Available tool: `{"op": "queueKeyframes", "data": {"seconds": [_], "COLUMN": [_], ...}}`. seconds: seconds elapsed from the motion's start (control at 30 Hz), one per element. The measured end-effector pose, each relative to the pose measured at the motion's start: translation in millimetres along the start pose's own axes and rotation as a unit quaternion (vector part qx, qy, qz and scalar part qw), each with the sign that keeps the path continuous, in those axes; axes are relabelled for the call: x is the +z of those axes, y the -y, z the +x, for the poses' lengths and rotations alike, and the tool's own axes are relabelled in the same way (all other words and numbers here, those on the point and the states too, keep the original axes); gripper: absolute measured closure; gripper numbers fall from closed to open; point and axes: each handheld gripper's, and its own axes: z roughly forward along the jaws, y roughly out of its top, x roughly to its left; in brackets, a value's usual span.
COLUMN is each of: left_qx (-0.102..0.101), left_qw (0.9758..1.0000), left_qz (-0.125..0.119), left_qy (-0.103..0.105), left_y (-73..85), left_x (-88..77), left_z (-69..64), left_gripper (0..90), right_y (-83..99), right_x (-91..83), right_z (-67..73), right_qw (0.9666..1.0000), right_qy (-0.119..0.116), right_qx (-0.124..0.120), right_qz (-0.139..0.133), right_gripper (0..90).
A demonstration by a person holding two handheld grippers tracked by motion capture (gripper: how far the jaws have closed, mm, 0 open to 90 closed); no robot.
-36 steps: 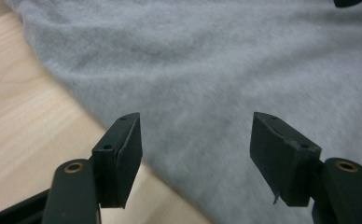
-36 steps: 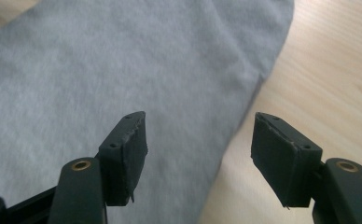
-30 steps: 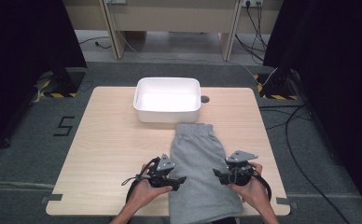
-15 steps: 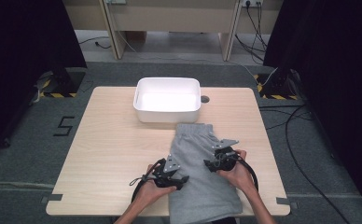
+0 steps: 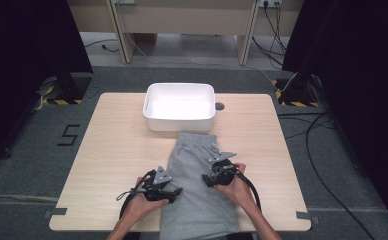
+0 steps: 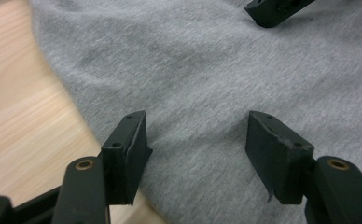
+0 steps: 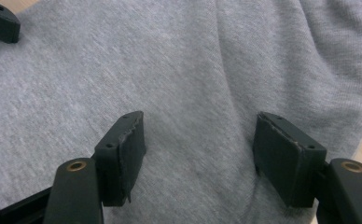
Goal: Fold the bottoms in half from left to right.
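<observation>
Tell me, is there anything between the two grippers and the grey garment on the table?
Nothing visible. The left gripper and the right gripper both hang with open jaws directly over the grey garment, only bare cloth between their pads. The left one is near its edge.

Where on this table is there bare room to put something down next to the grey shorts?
The table is bare wood left of the grey shorts, from the white bin down toward the left tongs. A narrower bare strip runs right of the shorts to the table's right edge. The near middle is crowded: shorts, both hands, and the right tongs.
</observation>
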Motion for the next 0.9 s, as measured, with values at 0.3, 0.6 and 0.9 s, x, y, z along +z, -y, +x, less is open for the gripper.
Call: {"op": "queueKeyframes", "data": {"seconds": [0.3, 0.6, 0.9], "left_qx": [-0.013, -0.025, -0.028], "left_qw": [0.9998, 0.9995, 0.9995], "left_qz": [0.004, 0.002, 0.005], "left_qy": [-0.011, -0.017, -0.014], "left_y": [2.5, 0.5, -0.6], "left_x": [-4.5, -2.5, -2.3], "left_z": [9.9, 16.1, 16.3], "left_gripper": [38.2, 38.0, 36.9], "right_y": [-11.2, -18.1, -20.0], "right_x": [10.6, 16.9, 18.4], "right_z": [8.9, 6.2, 3.4], "right_qw": [1.0, 1.0, 0.9999], "right_qy": [-0.006, -0.007, -0.012], "right_qx": [0.002, -0.001, -0.001], "right_qz": [-0.003, -0.005, -0.006], "right_gripper": [34.2, 34.0, 33.1]}}
